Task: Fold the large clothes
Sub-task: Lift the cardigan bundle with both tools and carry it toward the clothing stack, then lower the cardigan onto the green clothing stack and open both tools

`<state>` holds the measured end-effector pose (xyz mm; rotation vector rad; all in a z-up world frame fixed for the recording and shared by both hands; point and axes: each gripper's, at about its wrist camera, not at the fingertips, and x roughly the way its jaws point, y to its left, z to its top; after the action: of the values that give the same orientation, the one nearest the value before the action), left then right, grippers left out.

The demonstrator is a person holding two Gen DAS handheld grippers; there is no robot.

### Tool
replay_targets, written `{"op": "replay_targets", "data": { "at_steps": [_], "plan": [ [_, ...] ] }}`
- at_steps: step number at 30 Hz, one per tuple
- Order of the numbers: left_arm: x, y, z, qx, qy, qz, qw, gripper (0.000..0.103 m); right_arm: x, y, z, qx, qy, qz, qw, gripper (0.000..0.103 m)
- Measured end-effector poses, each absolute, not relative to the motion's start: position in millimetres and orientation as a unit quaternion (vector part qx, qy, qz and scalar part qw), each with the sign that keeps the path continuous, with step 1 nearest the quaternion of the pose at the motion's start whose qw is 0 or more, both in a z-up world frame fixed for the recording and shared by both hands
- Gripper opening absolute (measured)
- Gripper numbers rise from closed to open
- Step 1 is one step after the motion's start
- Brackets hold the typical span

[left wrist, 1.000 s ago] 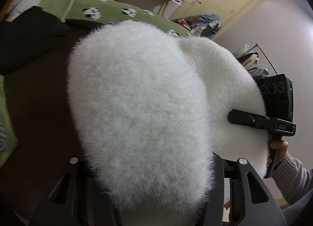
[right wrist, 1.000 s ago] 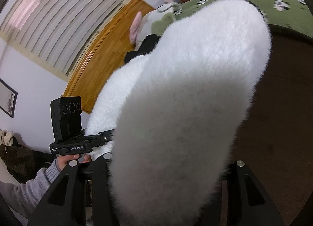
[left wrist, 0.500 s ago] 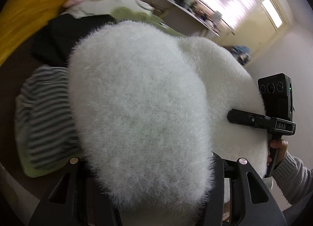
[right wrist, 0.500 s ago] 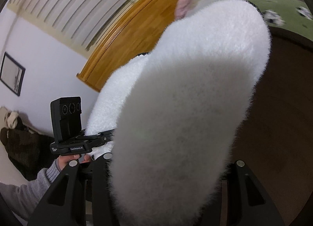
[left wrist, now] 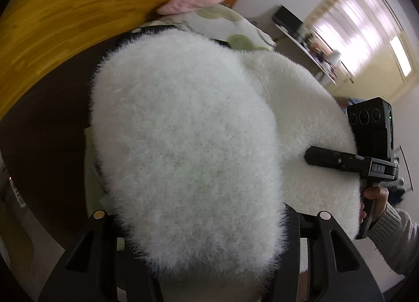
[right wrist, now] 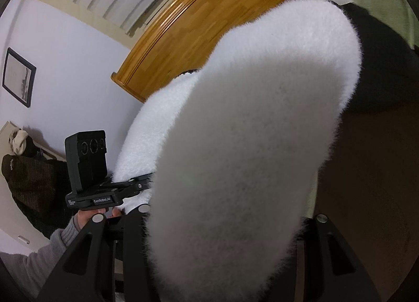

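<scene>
A white fluffy garment (left wrist: 183,145) is clamped in the left gripper (left wrist: 209,262) and bulges up from 6 o'clock over most of the left view. The same garment is pinched by the right gripper (left wrist: 311,156) at 3 o'clock, its handle held by a hand (left wrist: 374,197) in a grey knitted sleeve (left wrist: 392,236). In the right view alone, a framed picture (right wrist: 18,77) at 9 o'clock and the left gripper's handle at 8 o'clock are seen. Beyond lie a dark bed cover (left wrist: 47,132), a pink pillow (left wrist: 193,1) and a wooden headboard (left wrist: 65,19)
</scene>
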<state>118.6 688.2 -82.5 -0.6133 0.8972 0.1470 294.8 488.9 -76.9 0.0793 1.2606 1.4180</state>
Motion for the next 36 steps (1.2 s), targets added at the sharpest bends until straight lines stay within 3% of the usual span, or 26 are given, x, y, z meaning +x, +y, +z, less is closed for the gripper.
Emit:
{"op": "replay_targets", "data": {
  "at_steps": [12,16,22,27,29,32,36],
  "plan": [
    [131,757,-177,-0.321,0.448,0.128,0.825,0.049,325,593,-192,-0.008,0.57,0.622,0.537,0.047],
    [124,765,-220,-0.32,0.459,0.14,0.817,0.062,331,598,-229,-0.025,0.572,0.621,0.536,0.057],
    [115,766,-239,-0.334,0.433,0.131,0.827,0.069,335,599,-237,-0.017,0.559,0.637,0.531,0.06],
    [106,766,-243,-0.34,0.422,0.134,0.829,0.077,341,604,-248,-0.011,0.557,0.623,0.549,0.074],
    [102,768,-246,-0.346,0.418,0.14,0.828,0.089,339,607,-242,-0.029,0.545,0.611,0.574,0.09],
    [93,770,-239,-0.34,0.406,0.166,0.832,0.097,343,597,-238,-0.046,0.538,0.605,0.585,0.094],
    [81,768,-219,-0.315,0.4,0.189,0.84,0.096,336,602,-221,-0.107,0.517,0.582,0.618,0.097]
  ]
}}
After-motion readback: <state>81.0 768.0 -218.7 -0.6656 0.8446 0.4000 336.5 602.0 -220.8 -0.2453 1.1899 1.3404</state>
